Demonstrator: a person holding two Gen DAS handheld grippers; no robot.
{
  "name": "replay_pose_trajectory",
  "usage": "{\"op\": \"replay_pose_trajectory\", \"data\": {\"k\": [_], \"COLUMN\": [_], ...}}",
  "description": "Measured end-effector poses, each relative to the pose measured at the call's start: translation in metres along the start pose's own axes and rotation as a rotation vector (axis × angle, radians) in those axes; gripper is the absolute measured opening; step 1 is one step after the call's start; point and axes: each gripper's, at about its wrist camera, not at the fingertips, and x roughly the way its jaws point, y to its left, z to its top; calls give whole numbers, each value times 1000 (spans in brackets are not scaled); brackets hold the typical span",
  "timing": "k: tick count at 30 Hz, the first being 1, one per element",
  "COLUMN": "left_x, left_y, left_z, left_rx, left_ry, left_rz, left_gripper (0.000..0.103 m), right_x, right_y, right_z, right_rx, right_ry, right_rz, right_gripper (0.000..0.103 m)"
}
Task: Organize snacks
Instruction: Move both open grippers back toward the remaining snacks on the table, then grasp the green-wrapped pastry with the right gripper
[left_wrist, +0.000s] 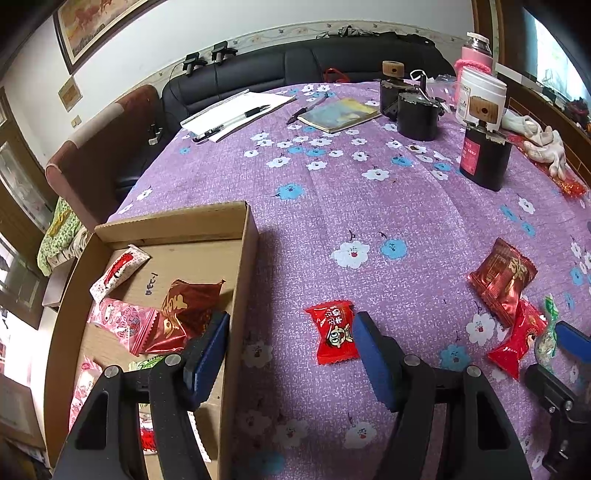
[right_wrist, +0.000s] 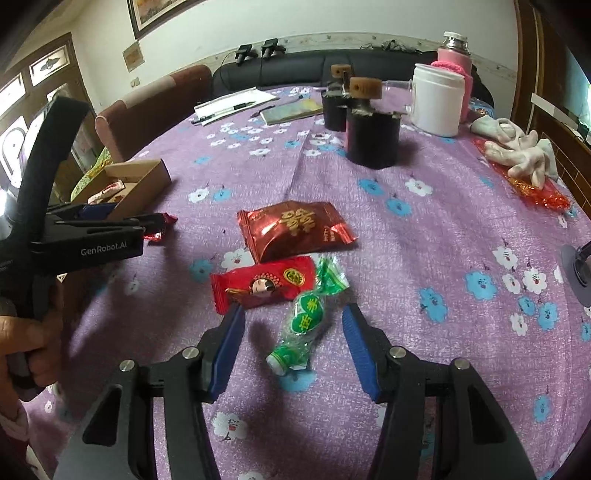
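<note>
Four wrapped snacks lie loose on the purple flowered tablecloth (left_wrist: 369, 192). Nearest the cardboard box (left_wrist: 243, 258) is a small red candy (left_wrist: 334, 334), just beside the inner finger of the left gripper (left_wrist: 291, 354). Off to the right sit three together: a dark red foil packet (right_wrist: 295, 229), a bright red packet (right_wrist: 264, 282) touching its near edge, and a green twist-wrapped candy (right_wrist: 306, 321) that overlaps the bright red packet's end.

The left gripper hangs over the box's right wall with its jaws wide and nothing between them; one finger is over the inside of the box, the other over the cloth. The right gripper (right_wrist: 293, 354) points down at the green candy, jaws standing apart on either side of it, the pads clear of the wrapper.

Inside the box at least five packets show: one white-and-red one (left_wrist: 118, 271) at the far end, one pink (left_wrist: 123, 323), one dark red foil (left_wrist: 186, 314) against the right wall, and parts of more pink, green and red wrappers under the gripper, too hidden to count surely.

At the far side of the table stand three black jars (left_wrist: 417, 116) with wooden knobs, one white tub (left_wrist: 480, 96), one pink flask (left_wrist: 476, 51), one notebook (left_wrist: 338, 114) and two pens (left_wrist: 236, 122).
</note>
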Motion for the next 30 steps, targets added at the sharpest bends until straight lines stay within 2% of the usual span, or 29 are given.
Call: {"op": "replay_pose_trajectory", "data": {"k": [8,11,12,14,18,20,21,24,26,27,28,30], "left_x": [7,7,6,3,-3,-4,-4,-7,-18,-25,-32,-40], "left_y": [-6,-8,-9,-8,4,10,12,7,-1,-7,-14,-26], "left_z": [4,3,2,0,2,3,3,1,-2,-4,-8,-15], "left_rx": [29,40,44,48,26,18,16,39,80,112,148,205], "left_ry": [14,5,1,-9,-21,-16,-14,-26,-78,-116,-157,-212], "left_rz": [42,50,48,47,23,7,2,17,41,54,58,97], "left_gripper": [71,71,68,58,22,16,16,16,17,23,29,71], "right_x": [3,2,2,1,0,-1,-1,-1,-1,-1,-2,-1], "right_y": [0,-2,-3,-5,-7,-9,-10,-11,-12,-12,-12,-12], "right_z": [1,1,1,0,-1,-1,-1,-2,-1,-2,-2,-2], "right_rx": [-11,-8,-1,7,14,22,25,28,31,32,33,33], "right_ry": [1,1,1,-1,-7,-11,-12,-12,-12,-13,-14,-14], "right_rz": [-23,-24,-20,-10,1,9,12,25,32,35,37,40], "right_gripper": [42,27,22,22,22,22,22,22,22,22,22,22]}}
